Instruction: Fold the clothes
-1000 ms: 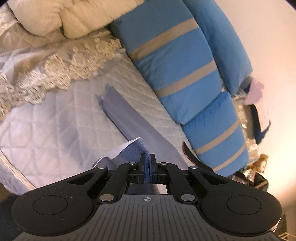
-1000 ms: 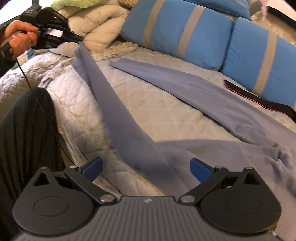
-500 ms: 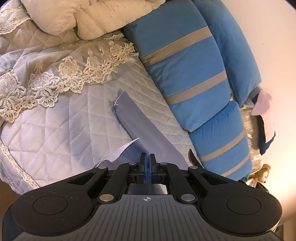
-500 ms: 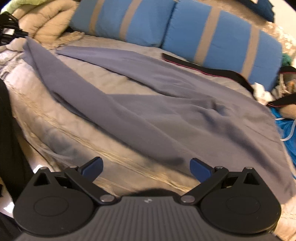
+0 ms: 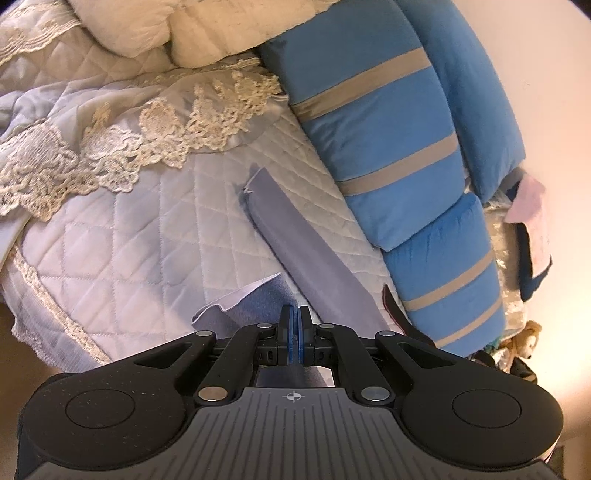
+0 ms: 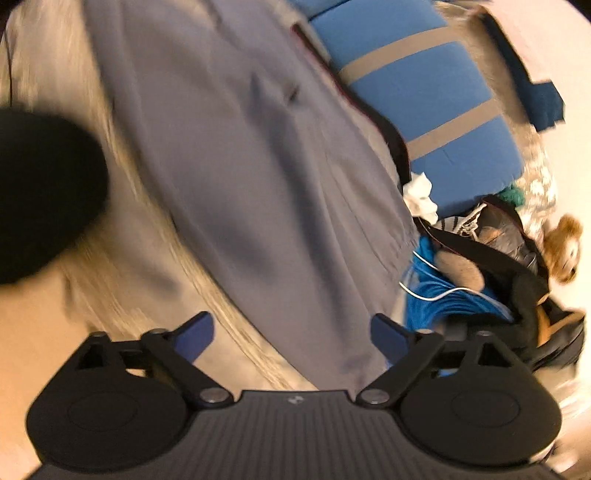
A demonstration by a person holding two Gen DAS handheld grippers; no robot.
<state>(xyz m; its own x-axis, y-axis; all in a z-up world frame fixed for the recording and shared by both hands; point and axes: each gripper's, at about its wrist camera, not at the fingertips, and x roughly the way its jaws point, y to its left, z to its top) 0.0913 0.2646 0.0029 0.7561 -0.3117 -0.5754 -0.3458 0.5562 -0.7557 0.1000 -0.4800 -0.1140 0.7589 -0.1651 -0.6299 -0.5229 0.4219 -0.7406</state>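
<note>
Quilted pale bedspread [image 5: 122,236] covers the bed where we work, and on it lies the grey-blue fabric garment [image 6: 236,155], spread wide over the middle of the bed in our right wrist view. One long narrow part of it runs flat across the quilt toward the head of the bed [image 5: 295,236], alongside the cushions. We hold the left gripper [image 5: 295,325] with its blue pads pressed together on a fold of that garment, whose pale inner side shows just left of the fingers. Our right gripper [image 6: 291,332] has its fingers spread wide apart with nothing between them, above the garment's near end at the bed's edge; this view is blurred. Along the far edge of the bed stand blue cushions with tan stripes [image 5: 380,147]. A lace-trimmed cream cover [image 5: 110,147] lies at the head of the bed, with cream pillows [image 5: 207,26] behind it. Beyond the cushions sits a brown stuffed toy [image 6: 563,247] beside a coil of blue cord [image 6: 450,299].
</note>
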